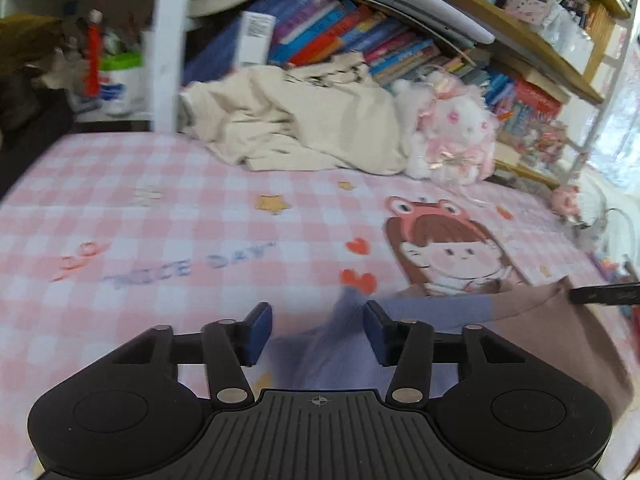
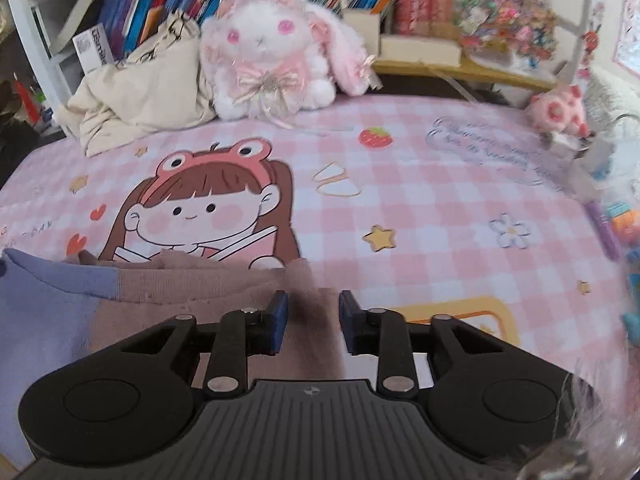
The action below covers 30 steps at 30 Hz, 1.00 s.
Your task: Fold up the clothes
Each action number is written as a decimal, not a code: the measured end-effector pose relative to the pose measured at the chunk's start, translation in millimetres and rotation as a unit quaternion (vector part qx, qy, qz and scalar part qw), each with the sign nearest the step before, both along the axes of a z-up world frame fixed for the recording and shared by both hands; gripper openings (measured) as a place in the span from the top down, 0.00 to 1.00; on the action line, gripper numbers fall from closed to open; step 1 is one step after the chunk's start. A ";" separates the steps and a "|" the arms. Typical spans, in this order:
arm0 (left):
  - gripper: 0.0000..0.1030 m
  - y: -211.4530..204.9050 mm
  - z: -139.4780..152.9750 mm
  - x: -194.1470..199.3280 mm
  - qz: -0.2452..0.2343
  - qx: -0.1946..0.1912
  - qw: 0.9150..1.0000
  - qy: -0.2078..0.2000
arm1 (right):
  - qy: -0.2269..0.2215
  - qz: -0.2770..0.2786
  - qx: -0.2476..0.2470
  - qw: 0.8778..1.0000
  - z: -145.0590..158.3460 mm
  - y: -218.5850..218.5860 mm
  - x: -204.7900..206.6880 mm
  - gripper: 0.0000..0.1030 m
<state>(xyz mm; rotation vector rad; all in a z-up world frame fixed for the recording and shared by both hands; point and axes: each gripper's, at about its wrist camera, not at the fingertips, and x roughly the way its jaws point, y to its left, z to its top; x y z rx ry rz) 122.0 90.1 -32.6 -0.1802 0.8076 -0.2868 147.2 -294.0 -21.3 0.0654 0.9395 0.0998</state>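
A two-tone garment, lavender (image 1: 432, 312) on one side and dusty brown (image 2: 168, 288) on the other, lies at the near edge of the pink checked bed sheet (image 1: 160, 208). In the left wrist view my left gripper (image 1: 318, 334) has its jaws apart, and a raised ridge of lavender cloth stands between the blue pads without being pinched. My right gripper (image 2: 313, 324) sits over the brown corner, its jaws close together with a dark bunch of brown cloth filling the gap. The right gripper's tip (image 1: 604, 295) shows at the left view's right edge.
A crumpled cream garment (image 1: 296, 128) and a white-and-pink plush rabbit (image 2: 272, 52) lie at the far side of the bed against shelves of books (image 1: 352, 36). A small pink plush (image 2: 560, 112) and toys sit along the right edge.
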 end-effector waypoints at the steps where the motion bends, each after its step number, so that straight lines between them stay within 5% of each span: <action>1: 0.97 -0.7 0.0 0.5 -0.008 -0.006 1.000 0.000 | 0.004 -0.002 0.003 1.000 -2.0 0.3 1.4 0.93; 5: 0.97 18.5 -1.5 -0.4 0.033 -0.045 0.998 0.008 | 0.007 -0.034 0.031 0.999 -5.3 -9.6 1.0 0.94; 8: 0.96 20.7 -23.6 8.4 0.037 -0.024 0.998 0.044 | 0.020 -0.041 0.034 0.998 -14.4 -12.1 3.1 0.94; 12: 0.91 9.0 -21.7 4.6 0.020 0.021 0.999 0.017 | 0.019 -0.041 0.018 0.999 -12.6 -8.6 2.4 0.92; 14: 0.88 6.9 -16.6 -0.9 0.024 0.037 0.999 0.000 | 0.016 -0.042 0.001 0.999 -8.2 -7.1 -0.3 0.79; 17: 0.81 7.6 2.3 -19.2 0.028 0.049 0.998 -0.041 | 0.004 -0.031 -0.006 0.999 3.7 -8.2 -15.0 0.77; 22: 0.81 1.6 30.5 -57.1 0.021 0.031 0.997 -0.063 | 0.013 -0.016 0.001 1.000 10.7 -15.3 -52.2 0.77; 30: 0.80 -47.6 9.5 -100.4 0.007 0.008 1.000 -0.010 | 0.049 0.012 0.029 0.998 -5.7 -28.4 -94.4 0.71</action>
